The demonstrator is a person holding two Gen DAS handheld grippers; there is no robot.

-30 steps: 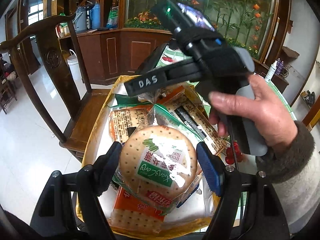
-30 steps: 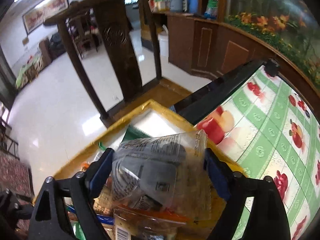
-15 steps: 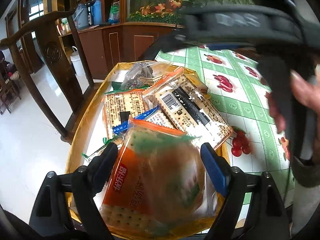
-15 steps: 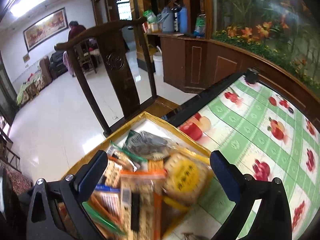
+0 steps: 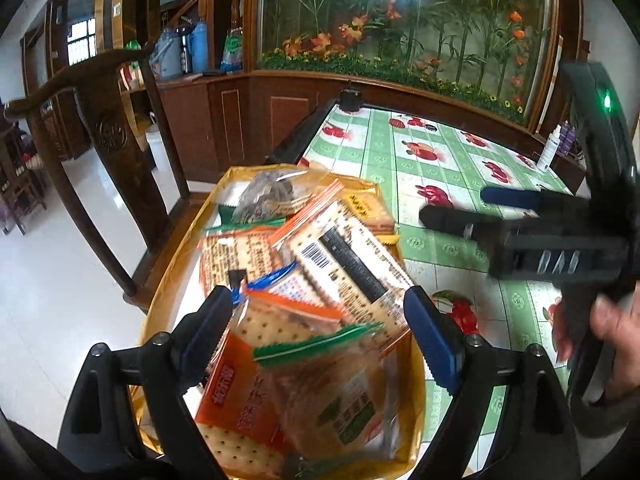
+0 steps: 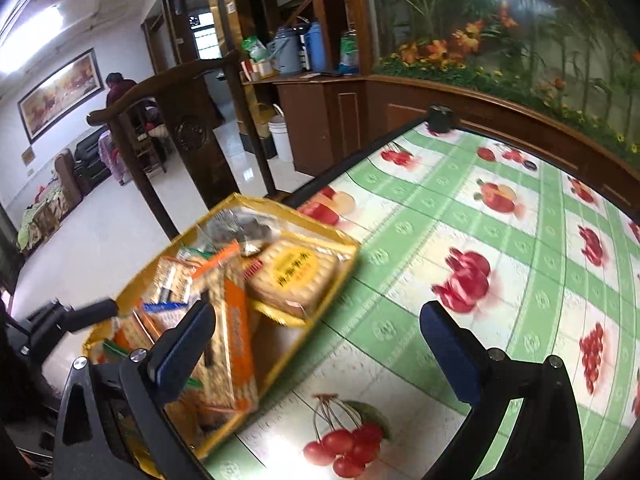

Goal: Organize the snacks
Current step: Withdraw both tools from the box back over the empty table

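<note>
A gold tray (image 5: pixel 182 240) at the table's left edge holds several cracker packets: an orange-banded packet (image 5: pixel 348 256), an orange one (image 5: pixel 240 396), a green-sealed round-cracker bag (image 5: pixel 340 392), and a grey snack bag (image 5: pixel 268 196) at the far end. My left gripper (image 5: pixel 320 328) is open above the near packets, holding nothing. My right gripper (image 6: pixel 316 344) is open and empty over the tablecloth beside the tray (image 6: pixel 320 236); it also shows in the left wrist view (image 5: pixel 452 212) at the right. A yellow round-cracker packet (image 6: pixel 296 272) lies at the tray's right side.
The green checked fruit tablecloth (image 6: pixel 500 240) stretches right of the tray. A dark wooden chair (image 5: pixel 108 132) stands left of the table. A wooden cabinet with flower glass (image 5: pixel 400 40) is behind. A white bottle (image 5: pixel 550 152) stands at the far right table edge.
Both grippers let go of their bags: the round-cracker bag dropped from my left gripper and the grey bag from my right onto the tray. The right gripper has moved off to the right.
</note>
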